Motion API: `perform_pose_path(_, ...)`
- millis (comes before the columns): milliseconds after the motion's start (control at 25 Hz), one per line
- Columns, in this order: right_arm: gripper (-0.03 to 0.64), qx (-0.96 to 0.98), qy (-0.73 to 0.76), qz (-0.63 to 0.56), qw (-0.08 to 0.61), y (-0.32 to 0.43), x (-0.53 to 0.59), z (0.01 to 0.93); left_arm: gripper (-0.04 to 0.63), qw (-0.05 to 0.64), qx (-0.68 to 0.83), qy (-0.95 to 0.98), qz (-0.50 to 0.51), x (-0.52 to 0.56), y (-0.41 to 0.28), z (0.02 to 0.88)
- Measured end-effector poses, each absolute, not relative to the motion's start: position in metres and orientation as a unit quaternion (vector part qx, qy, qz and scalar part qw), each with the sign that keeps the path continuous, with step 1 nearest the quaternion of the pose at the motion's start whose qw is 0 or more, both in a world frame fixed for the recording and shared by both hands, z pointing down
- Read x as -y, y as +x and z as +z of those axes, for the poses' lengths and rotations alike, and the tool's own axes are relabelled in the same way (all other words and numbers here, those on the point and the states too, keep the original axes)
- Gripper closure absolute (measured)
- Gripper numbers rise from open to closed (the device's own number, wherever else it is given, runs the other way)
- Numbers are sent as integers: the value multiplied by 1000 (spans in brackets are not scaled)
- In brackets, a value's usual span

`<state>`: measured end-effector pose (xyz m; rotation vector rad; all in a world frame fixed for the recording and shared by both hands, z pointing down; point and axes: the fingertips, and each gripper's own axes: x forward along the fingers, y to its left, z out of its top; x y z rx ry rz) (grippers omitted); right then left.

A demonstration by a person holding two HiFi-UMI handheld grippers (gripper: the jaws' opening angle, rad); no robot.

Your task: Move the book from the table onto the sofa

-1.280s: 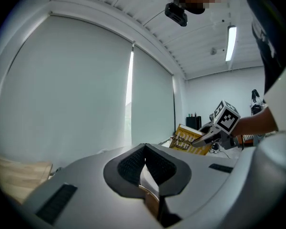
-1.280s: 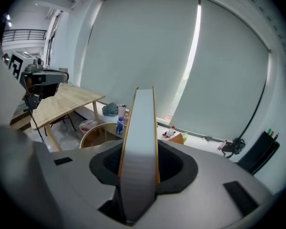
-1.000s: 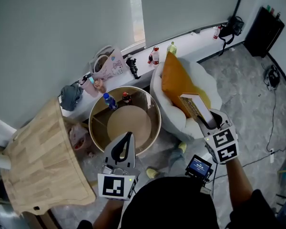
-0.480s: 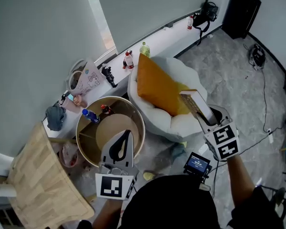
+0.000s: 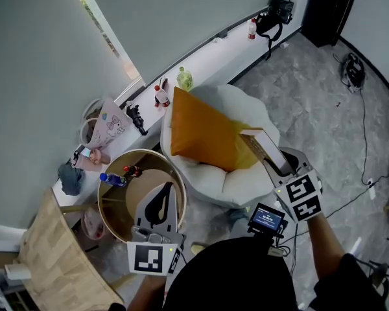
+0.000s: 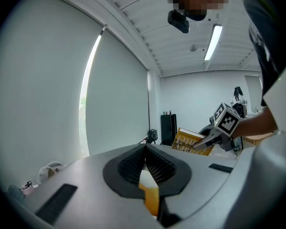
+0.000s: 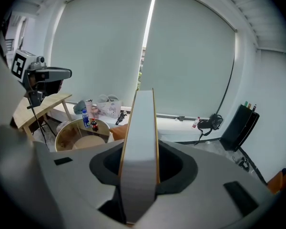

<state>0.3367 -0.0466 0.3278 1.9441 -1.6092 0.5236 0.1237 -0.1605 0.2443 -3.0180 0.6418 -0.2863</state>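
From the head view, the person holds a pair of tongs in each hand. The right tongs (image 5: 274, 165) are closed on the book (image 5: 258, 142). They grip it by one end, so it sticks out away from the person. The book hangs over the front rim of the white sofa (image 5: 246, 105). It is right by the lower corner of the big orange cushion (image 5: 198, 131) that leans in the seat. I cannot tell if the book and the cushion touch. The left tongs (image 5: 166, 186) are pressed together with nothing in them. They hover over the round desk (image 5: 102, 196), where a blue bottle (image 5: 112, 179) and a dark bottle (image 5: 131, 171) stand. A wooden desk (image 5: 58, 271) sits at the lower left.

In the left gripper view, the two ridged pads of the left tongs (image 6: 144, 147) meet at their tips, and nothing is caught between them. A little orange and white peeks through the slit lower down. Off to the right, the right tongs (image 6: 202, 143) hold the yellow book (image 6: 187, 140) up in the air.

In the right gripper view, the book (image 7: 140, 142) stands on its edge between the jaws of the right tongs (image 7: 140, 175). Both pads press on its covers. Its pale page edge faces the camera. Past it on the left are the left tongs (image 7: 66, 73), the round desk (image 7: 62, 132) with its bottles, and the wooden desk (image 7: 38, 107).
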Motion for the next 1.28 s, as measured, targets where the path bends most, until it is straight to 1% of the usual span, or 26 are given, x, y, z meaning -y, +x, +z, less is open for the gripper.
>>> perform_pose_path(240,466,603,723,204,269,394,59,337,588,29,-204,-974,-96,173,186,240)
perform_pose_path(560,466,605,721,225,252,440,67,354,588,33,-200,-972,-116,184,248,247)
perform_pose_path(1000,466,620,699,260,245,482,84,393,588,15,-164,-969,-185,181,351,320)
perform_pose_path(1280,466,625,684,279,250,499,95,427,588,-1,-164,-960,-229,191,384,368)
